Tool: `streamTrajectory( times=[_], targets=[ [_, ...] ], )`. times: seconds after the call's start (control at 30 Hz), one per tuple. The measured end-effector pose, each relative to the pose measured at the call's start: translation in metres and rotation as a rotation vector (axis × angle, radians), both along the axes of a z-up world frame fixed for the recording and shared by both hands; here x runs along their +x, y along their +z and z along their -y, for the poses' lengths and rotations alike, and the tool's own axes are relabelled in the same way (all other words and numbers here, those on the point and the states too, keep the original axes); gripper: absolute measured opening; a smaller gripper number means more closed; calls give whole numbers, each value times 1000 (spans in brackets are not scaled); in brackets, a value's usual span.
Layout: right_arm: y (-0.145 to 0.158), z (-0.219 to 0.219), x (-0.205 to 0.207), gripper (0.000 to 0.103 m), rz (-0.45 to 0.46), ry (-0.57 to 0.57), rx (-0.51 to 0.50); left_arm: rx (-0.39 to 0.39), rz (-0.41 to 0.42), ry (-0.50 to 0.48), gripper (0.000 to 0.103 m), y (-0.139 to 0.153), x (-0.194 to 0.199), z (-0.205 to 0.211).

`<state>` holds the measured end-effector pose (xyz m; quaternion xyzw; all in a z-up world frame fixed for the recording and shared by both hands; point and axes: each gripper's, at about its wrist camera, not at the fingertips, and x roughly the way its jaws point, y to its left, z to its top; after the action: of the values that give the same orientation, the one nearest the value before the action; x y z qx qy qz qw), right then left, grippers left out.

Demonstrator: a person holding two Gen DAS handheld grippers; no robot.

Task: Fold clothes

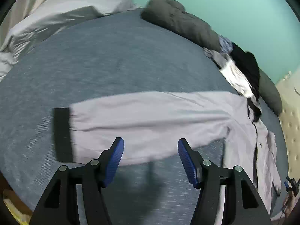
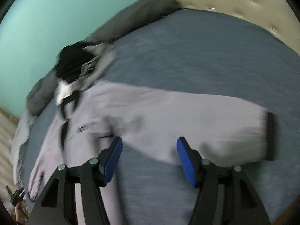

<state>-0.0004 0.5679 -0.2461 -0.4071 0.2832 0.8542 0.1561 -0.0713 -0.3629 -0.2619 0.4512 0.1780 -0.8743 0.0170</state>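
Jacket (image 1: 150,116) is the thing being folded, a pale lilac-grey one lying flat on a blue-grey bedsheet (image 1: 112,56), so it's basically right under both claws. The left claw (image 1: 151,161) is spread wide, holding nothing, and one sleeve runs straight across just past its blue pads (image 1: 114,163), ending in a black cuff (image 1: 62,133) off to that claw's left. The jacket's body sits off to its right, with a dark zipper line down it. The right claw (image 2: 150,161) is spread apart and empty too; the other sleeve (image 2: 187,121) stretches across just ahead of its fingertips, black cuff (image 2: 271,136) to its right, and the jacket's front with the zipper to its left. Whether either claw touches the fabric is hard to say, the right view is pretty blurry. Further out from the left claw there's a pile of mixed clothes (image 1: 241,71), black and white stuff, at the far right edge of the bed, next to a dark grey pillow (image 1: 180,20). A rumpled white blanket (image 1: 56,16) sits far left, teal wall (image 1: 225,5) behind.
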Motion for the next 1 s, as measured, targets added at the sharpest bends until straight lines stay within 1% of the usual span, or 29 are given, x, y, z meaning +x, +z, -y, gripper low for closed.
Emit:
streamTrajectory(
  times=[0.17,0.27,0.3,0.37,0.53,0.6,0.67,0.73,0.77,0.83,0.9,0.93,1.0],
  targets=[
    [-23,-60,50,63,67,-144,7,-5,25,-76,65,-10,-12,-49],
    [-38,-96,80,64,107,-230,11,-8,30,-109,65,-11,-13,-72],
    [-42,-102,85,64,107,-249,0,-13,29,-120,65,-10,-13,-80],
    [-48,-108,88,64,79,-245,-48,-23,25,-139,65,-8,-13,-94],
    [-63,-117,86,64,19,-220,-162,-11,19,-159,65,-2,-15,-115],
    [-68,-115,82,66,13,-221,-182,-15,16,-167,65,1,-15,-122],
    [-70,-111,80,65,10,-226,-171,-16,13,-171,65,4,-16,-125],
    [-69,-107,79,54,0,-222,-172,-20,9,-175,65,7,-17,-128],
    [-68,-105,80,45,-3,-215,-177,-21,7,-178,65,8,-17,-130],
    [-64,-104,80,37,-12,-203,-160,-22,4,-180,65,10,-17,-132],
    [-56,-102,81,27,-27,-194,-134,-22,3,-181,65,11,-18,-133],
    [-50,-102,82,25,-39,-193,-116,-23,3,-182,65,12,-18,-133],
    [-36,-104,87,12,-66,-203,-79,-23,1,-183,65,12,-17,-133]
  ],
)
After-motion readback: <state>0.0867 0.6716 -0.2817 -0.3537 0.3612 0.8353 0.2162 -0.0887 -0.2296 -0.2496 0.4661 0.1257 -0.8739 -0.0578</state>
